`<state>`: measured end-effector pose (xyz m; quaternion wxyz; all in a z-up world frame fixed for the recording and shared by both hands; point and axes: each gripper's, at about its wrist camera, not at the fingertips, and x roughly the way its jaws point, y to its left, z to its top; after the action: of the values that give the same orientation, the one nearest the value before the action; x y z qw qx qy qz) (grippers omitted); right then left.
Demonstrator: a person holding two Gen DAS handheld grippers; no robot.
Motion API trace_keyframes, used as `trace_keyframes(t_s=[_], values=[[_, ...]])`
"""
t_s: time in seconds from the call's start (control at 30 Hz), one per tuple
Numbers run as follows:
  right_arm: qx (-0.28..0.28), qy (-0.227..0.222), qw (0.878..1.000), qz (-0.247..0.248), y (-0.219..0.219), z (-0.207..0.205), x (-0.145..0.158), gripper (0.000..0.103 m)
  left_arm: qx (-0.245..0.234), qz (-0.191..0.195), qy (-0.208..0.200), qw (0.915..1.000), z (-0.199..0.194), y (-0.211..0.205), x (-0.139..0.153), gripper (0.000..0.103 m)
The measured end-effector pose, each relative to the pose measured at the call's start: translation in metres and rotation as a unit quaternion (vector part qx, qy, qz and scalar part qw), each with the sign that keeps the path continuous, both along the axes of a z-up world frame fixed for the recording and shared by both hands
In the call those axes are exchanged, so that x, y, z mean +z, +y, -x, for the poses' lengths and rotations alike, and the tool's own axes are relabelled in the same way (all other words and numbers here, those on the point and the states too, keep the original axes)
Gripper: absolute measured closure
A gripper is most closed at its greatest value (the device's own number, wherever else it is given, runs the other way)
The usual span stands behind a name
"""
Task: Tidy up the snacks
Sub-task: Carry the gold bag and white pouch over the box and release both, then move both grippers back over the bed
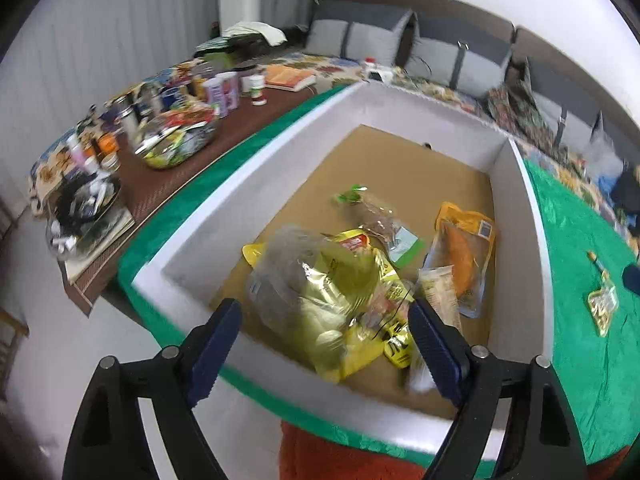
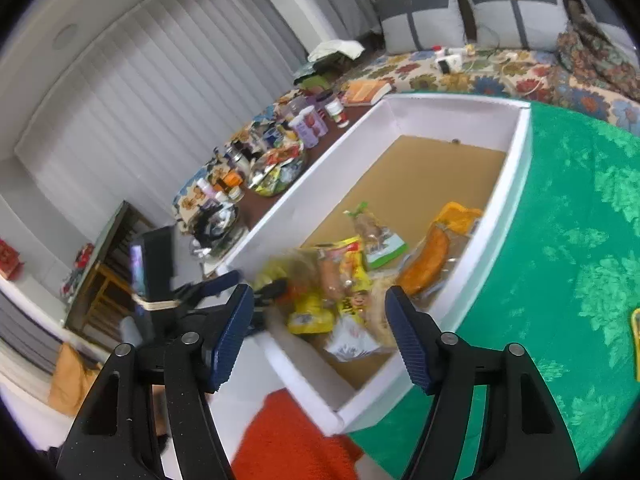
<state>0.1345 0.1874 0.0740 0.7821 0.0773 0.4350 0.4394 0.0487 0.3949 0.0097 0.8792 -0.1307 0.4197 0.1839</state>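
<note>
A white foam box (image 1: 192,216) with a cardboard floor stands on the green tablecloth (image 1: 580,360). In its near end lie a yellow snack bag (image 1: 360,280) under a clear bag (image 1: 288,276), a green-labelled packet (image 1: 380,216) and an orange packet (image 1: 464,256). My left gripper (image 1: 324,312) hangs open above the yellow bag, its pads clear of it. My right gripper (image 2: 319,296) is open over the same near end of the box (image 2: 508,208), above the yellow bags (image 2: 352,272) and beside the orange packet (image 2: 424,260). The left gripper's blue finger (image 2: 214,285) shows at the box's left corner.
A small yellow snack (image 1: 602,306) lies on the green cloth right of the box. Left of the box stands a brown side table (image 1: 160,188) crowded with jars, bowls and a book (image 1: 288,78). A sofa with grey cushions (image 1: 460,52) runs along the back. Orange-red fabric (image 2: 288,440) lies below the box.
</note>
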Motion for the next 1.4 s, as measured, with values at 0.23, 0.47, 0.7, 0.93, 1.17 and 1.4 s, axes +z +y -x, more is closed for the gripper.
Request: trace_keyframes(t_s=[0.23, 0.47, 0.7, 0.93, 1.17, 1.4], values=[[-0.106, -0.084, 0.977, 0.166, -0.123, 0.009, -0.085, 0.031, -0.046, 0.055, -0.058, 0.9958, 0.026, -0.052, 0.012, 0.013], [-0.272, -0.069, 0.918, 0.281, -0.316, 0.033, -0.137, 0.031, -0.210, 0.118, -0.110, 0.9644, 0.018, -0.185, 0.028, 0.000], [-0.349, -0.030, 0.893, 0.282, -0.412, 0.066, -0.144, 0.031, -0.327, 0.037, -0.039, 0.9435, -0.034, -0.298, -0.027, 0.000], [-0.367, 0.011, 0.899, 0.238, -0.415, 0.046, -0.160, 0.031, -0.381, -0.053, 0.027, 0.9228, -0.091, -0.357, -0.089, 0.000], [-0.352, 0.001, 0.894, 0.277, -0.416, 0.004, -0.168, 0.030, -0.391, -0.039, 0.065, 0.9174, -0.128, -0.373, -0.116, 0.000], [-0.363, -0.029, 0.895, 0.259, -0.428, -0.006, -0.175, 0.015, -0.392, -0.032, 0.055, 0.9176, -0.132, -0.372, -0.122, 0.000]])
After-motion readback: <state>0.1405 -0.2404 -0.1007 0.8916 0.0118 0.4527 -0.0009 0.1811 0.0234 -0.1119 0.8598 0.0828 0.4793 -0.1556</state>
